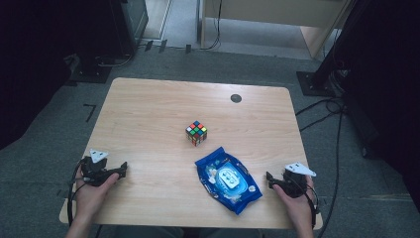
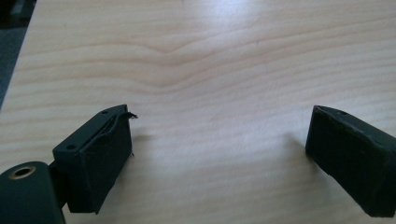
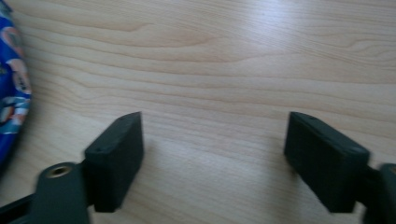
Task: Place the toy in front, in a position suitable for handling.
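A colourful puzzle cube (image 1: 196,133) sits near the middle of the wooden table (image 1: 148,114). In front of it and a little right lies a blue pack of wet wipes (image 1: 228,179) with a white lid; its blue edge (image 3: 11,93) shows at the left of the right gripper view. My left gripper (image 1: 121,169) rests at the table's near left, jaws wide apart over bare wood (image 2: 219,140), open and empty. My right gripper (image 1: 270,179) rests at the near right, just right of the pack, also open (image 3: 215,158) with nothing between its jaws.
A small dark round disc (image 1: 236,98) is set in the table top at the far right. Cables (image 1: 322,114) and stand bases lie on the grey floor around the table. Bare wood stretches across the table's left half and far side.
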Motion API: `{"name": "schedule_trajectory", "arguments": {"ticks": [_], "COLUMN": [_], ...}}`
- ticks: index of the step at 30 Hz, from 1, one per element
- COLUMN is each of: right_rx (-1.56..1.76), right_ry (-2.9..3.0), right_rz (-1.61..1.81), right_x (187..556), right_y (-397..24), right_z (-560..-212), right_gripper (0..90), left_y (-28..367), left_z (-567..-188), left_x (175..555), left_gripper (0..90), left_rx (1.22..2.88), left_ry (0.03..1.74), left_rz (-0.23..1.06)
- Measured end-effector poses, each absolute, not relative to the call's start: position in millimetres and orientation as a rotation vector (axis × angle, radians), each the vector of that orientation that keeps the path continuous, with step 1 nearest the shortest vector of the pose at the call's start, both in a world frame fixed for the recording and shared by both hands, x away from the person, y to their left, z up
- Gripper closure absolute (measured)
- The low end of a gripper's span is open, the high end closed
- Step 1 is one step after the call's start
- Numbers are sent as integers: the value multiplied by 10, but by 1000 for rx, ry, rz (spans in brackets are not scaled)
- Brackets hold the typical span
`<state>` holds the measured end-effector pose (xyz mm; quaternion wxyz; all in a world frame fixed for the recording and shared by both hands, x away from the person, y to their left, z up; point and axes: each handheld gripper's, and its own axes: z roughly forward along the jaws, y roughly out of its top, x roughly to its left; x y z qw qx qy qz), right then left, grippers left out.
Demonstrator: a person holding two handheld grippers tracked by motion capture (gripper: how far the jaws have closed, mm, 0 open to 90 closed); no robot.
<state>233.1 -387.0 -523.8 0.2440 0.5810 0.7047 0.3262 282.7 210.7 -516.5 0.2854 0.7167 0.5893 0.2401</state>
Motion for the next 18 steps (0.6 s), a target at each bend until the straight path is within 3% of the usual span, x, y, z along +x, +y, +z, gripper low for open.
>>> {"name": "schedule_trajectory", "arguments": {"ticks": [3,6,11,18], "right_rx": [1564,1557,1517,1586], "right_ry": [1995,2036,2080,2037], "right_rz": [990,1056,1087,1052], "right_x": [2299,2299,2303,2280], "right_y": [-3767,-3699,-3396,-2806], "right_z": [-5199,-5183,-5157,-5176], "right_gripper": [408,455,471,376], "left_y": [2103,2015,1726,1436], "left_z": [-5126,-5099,-5049,-5069], "left_x": [2779,2729,2613,2526], "left_gripper": [97,152,215,228], "left_rx": [1881,1857,1892,1963], "left_ry": [1565,1535,1389,1244], "left_rz": [606,612,580,495]}}
